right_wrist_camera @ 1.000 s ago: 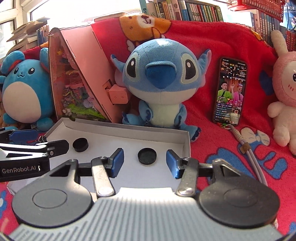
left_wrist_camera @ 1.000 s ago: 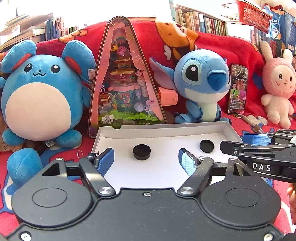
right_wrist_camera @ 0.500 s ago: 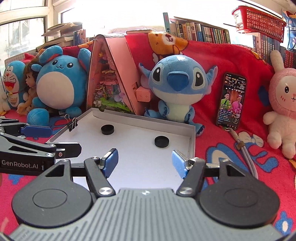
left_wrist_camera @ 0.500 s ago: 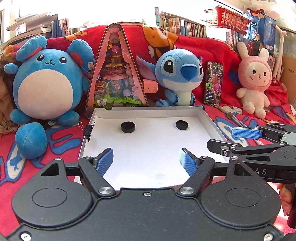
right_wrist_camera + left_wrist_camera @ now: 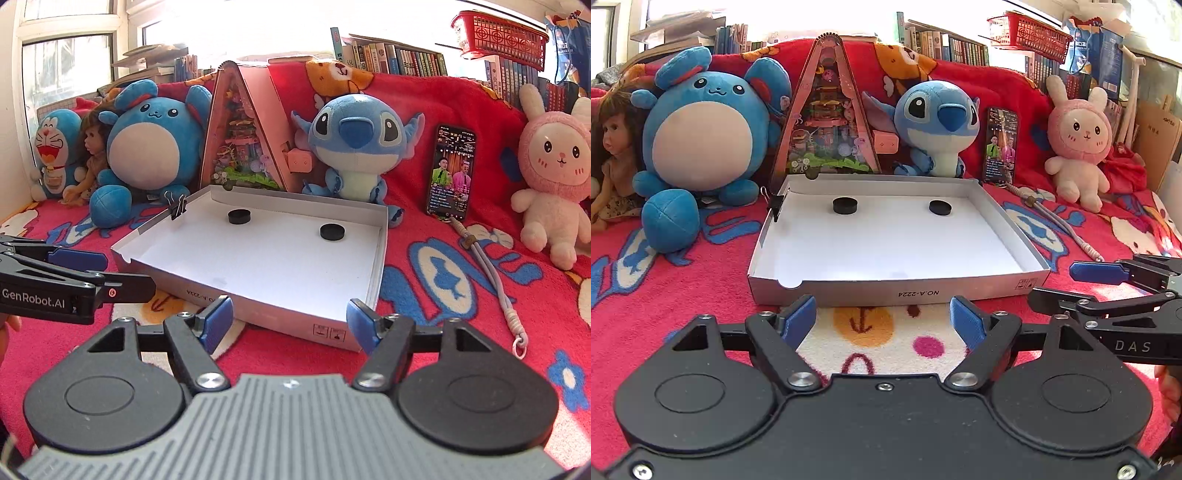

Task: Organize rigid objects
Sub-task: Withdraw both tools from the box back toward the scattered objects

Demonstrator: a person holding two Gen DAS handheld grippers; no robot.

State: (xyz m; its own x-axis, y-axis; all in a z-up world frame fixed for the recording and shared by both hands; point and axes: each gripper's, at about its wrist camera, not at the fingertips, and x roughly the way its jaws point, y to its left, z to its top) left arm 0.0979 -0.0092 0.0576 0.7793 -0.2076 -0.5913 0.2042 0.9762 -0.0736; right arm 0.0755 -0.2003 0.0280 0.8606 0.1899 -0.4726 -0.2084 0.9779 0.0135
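Box lid [image 5: 894, 291] holds two black discs [image 5: 845, 205] well apart; both tools [image 5: 882, 319] spread, empty.

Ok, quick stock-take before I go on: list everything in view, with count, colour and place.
Discs: 2, black, far end of box, apart.
Box: 1, white, shallow, on blanket.
Binder clip: 1, black, box's left wall.
Blanket: 1, red, patterned.
Plush toys: 4, three blue, one pink, behind box.
Doll: 1, far left.
Triangular toy case: 1, pink, behind box.
Phone: 1, leaning right of box.
Left gripper: open, empty.
Right gripper: open, empty.
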